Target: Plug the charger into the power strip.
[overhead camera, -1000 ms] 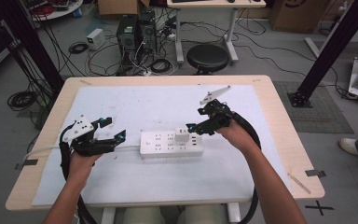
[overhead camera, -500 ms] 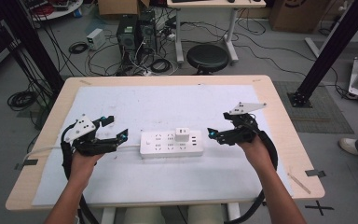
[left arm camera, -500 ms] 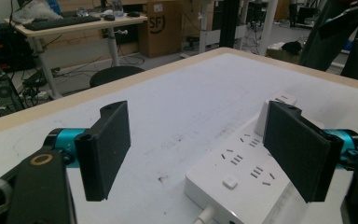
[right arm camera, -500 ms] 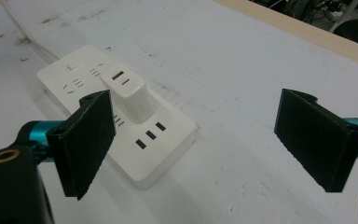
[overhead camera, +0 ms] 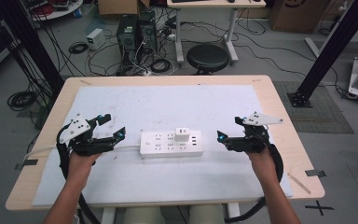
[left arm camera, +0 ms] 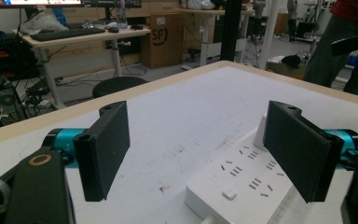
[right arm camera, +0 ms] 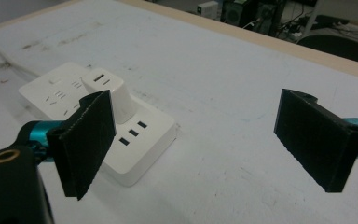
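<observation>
A white power strip (overhead camera: 170, 144) lies across the middle of the white mat (overhead camera: 168, 102), and a white adapter (overhead camera: 182, 135) stands plugged into its top. The strip's white cable (overhead camera: 131, 148) runs off to the left. My left gripper (overhead camera: 113, 127) rests left of the strip, open, with the strip's end (left arm camera: 242, 186) just beyond its empty jaws. My right gripper (overhead camera: 228, 129) hovers to the right of the strip, apart from it. Its jaws have just been opening and nothing is between them. In the right gripper view the strip (right arm camera: 135, 135) and adapter (right arm camera: 109, 91) lie behind the left jaw.
The wooden table (overhead camera: 279, 107) shows around the mat, with bits of tape near its edges. Beyond the far edge stand a black stool (overhead camera: 207, 57) and computer towers (overhead camera: 130, 30) among floor cables. A black post (overhead camera: 340, 46) rises at the right.
My right gripper has drawn away to the right from the adapter on the strip and opened wider. The left gripper and the strip have stayed put.
</observation>
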